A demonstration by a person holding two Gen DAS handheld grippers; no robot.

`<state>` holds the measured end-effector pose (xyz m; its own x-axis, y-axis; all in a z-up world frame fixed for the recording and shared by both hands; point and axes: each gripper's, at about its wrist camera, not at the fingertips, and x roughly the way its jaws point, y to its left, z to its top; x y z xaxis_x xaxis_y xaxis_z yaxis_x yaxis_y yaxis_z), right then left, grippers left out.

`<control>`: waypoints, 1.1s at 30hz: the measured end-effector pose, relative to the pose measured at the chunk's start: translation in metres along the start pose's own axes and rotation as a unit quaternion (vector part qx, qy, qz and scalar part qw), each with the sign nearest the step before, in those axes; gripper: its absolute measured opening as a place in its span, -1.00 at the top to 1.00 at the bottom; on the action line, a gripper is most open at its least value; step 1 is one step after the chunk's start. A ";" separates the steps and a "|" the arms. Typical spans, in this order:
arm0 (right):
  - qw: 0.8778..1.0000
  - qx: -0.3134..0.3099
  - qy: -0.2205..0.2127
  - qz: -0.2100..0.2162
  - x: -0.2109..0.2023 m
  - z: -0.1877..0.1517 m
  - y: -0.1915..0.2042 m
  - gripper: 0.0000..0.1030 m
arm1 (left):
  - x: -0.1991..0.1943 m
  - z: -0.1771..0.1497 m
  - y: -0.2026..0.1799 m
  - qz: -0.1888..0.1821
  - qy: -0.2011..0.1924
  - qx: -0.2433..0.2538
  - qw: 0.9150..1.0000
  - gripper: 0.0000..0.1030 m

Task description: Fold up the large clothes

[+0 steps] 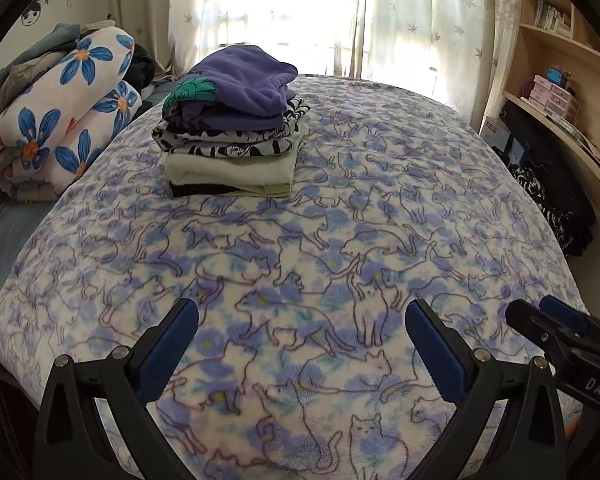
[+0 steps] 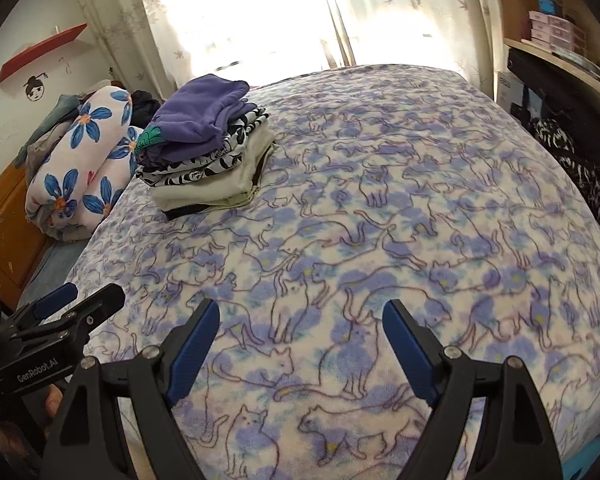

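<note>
A: Sunlit curtains (image 1: 284, 8) back a bed covered by a cat-print fleece blanket (image 1: 300, 248). Where are the clothes?

B: Folded already, by the look of it: a stack of clothes (image 1: 230, 132) sits on the blanket at its far left, a purple fleece top (image 1: 244, 80) uppermost, black-and-white prints and pale pieces under it. No loose garment lies in front of the tongs.

A: And the tongs?

B: Both spread wide with nothing between the jaws. The left gripper (image 1: 302, 332) and right gripper (image 2: 300, 332) hover side by side over the blanket's near part, angled down at it.

A: How would the cloth handle?

B: Soft, light, limp, I'd judge; fleece is thick and not slippery, so a pinch at a hem or corner should hold. The stack could topple if nudged from the side.

A: Around it?

B: A rolled flower-print quilt (image 1: 64, 120) lies left of the stack, and shelves (image 1: 556, 40) stand at right.
</note>
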<state>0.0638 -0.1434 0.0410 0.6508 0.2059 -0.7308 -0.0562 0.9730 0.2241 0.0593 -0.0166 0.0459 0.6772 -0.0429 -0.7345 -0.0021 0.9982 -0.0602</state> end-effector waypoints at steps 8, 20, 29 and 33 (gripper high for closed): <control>0.999 0.011 0.010 -0.030 0.005 -0.030 -0.010 -0.63 | 0.007 -0.027 -0.008 -0.001 0.027 0.000 1.000 -0.99; 0.999 -0.011 -0.002 -0.036 -0.003 -0.048 -0.004 -0.63 | 0.006 -0.049 -0.018 0.002 0.037 0.005 0.999 -0.99; 0.999 -0.022 0.001 -0.027 -0.002 -0.058 0.002 -0.63 | 0.005 -0.056 -0.020 0.015 0.036 0.003 0.999 -0.99; 0.999 -0.019 0.001 -0.026 -0.004 -0.059 0.001 -0.63 | 0.003 -0.058 -0.022 0.013 0.037 0.006 0.999 -0.99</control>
<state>0.0166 -0.1369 0.0056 0.6525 0.1555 -0.7417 -0.0508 0.9855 0.1619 0.0192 -0.0407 0.0057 0.6204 -0.0196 -0.7840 -0.0095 0.9994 -0.0325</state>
